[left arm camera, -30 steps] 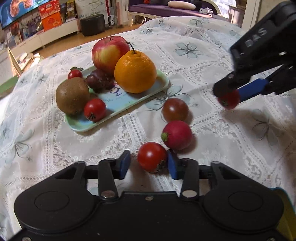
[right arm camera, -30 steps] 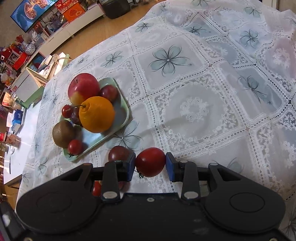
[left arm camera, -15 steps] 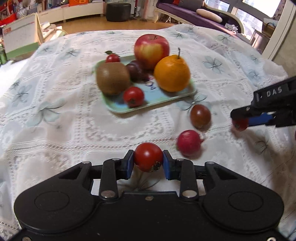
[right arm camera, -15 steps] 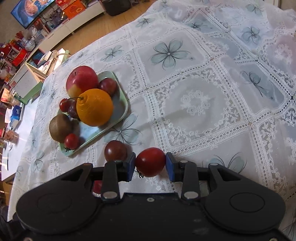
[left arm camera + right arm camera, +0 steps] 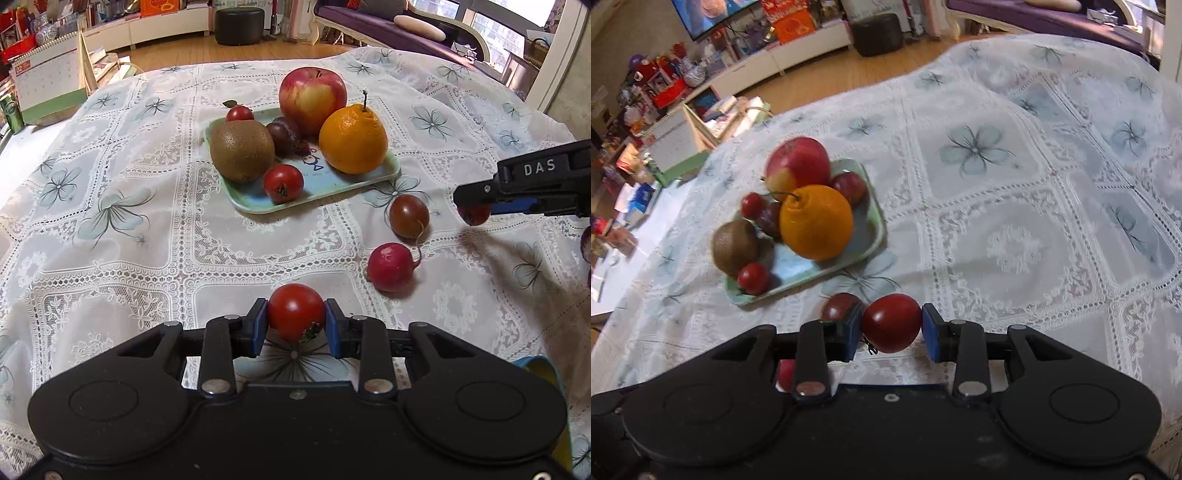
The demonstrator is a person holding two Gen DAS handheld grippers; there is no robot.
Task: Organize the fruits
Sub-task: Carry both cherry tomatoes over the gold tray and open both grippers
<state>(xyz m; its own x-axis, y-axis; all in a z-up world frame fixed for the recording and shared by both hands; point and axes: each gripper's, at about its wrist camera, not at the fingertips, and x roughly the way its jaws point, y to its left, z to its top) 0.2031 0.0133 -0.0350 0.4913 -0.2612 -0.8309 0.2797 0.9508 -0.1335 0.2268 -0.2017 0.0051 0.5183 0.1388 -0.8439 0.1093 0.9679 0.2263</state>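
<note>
A pale green tray (image 5: 384, 176) on the lace tablecloth holds an apple (image 5: 312, 98), an orange (image 5: 352, 139), a kiwi (image 5: 242, 150), a plum and small tomatoes. My left gripper (image 5: 295, 326) is shut on a red tomato (image 5: 295, 315), held above the cloth in front of the tray. My right gripper (image 5: 891, 330) is shut on a dark red tomato (image 5: 892, 322); it shows at the right in the left wrist view (image 5: 476, 214). A dark tomato (image 5: 409, 216) and a radish (image 5: 389, 266) lie on the cloth between them.
A desk calendar (image 5: 48, 92) stands at the table's far left edge beside a green can (image 5: 11, 114). The tray also shows in the right wrist view (image 5: 877, 240). Floor, shelves and a sofa lie beyond the table.
My left gripper closed on the red tomato, lifted it off the cloth and pulled back. My right gripper, still holding its tomato, has moved closer to the tray.
</note>
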